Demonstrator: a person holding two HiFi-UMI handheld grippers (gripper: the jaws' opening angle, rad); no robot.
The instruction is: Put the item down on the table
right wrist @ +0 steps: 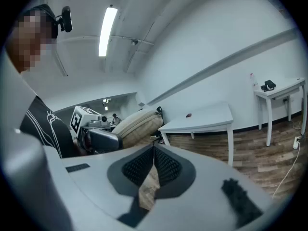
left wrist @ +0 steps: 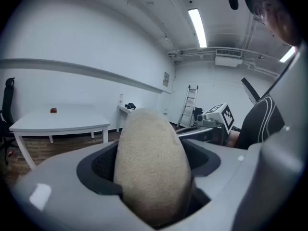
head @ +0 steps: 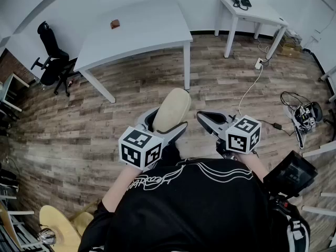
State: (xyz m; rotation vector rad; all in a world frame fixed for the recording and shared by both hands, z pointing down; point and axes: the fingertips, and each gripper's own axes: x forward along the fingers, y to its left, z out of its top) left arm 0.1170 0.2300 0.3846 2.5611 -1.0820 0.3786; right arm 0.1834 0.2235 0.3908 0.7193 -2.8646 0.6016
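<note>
A beige, rough, oval item [head: 171,108] stands on end between the jaws of my left gripper [head: 164,125], which press on its sides; it fills the left gripper view [left wrist: 151,162]. I hold it in the air over the wood floor, well short of the large white table [head: 142,30], which carries a small brown object [head: 115,23]. My right gripper [head: 203,117] hangs just right of the item, shut with nothing in it. In the right gripper view its pads meet [right wrist: 154,150], and the item [right wrist: 139,121] and the table [right wrist: 202,121] lie beyond.
A black office chair [head: 52,56] stands left of the table. A small white side table [head: 252,12] with a black device [head: 243,1] is at the far right. Cables and gear [head: 302,114] lie on the floor at right. A ladder [left wrist: 189,105] leans by the wall.
</note>
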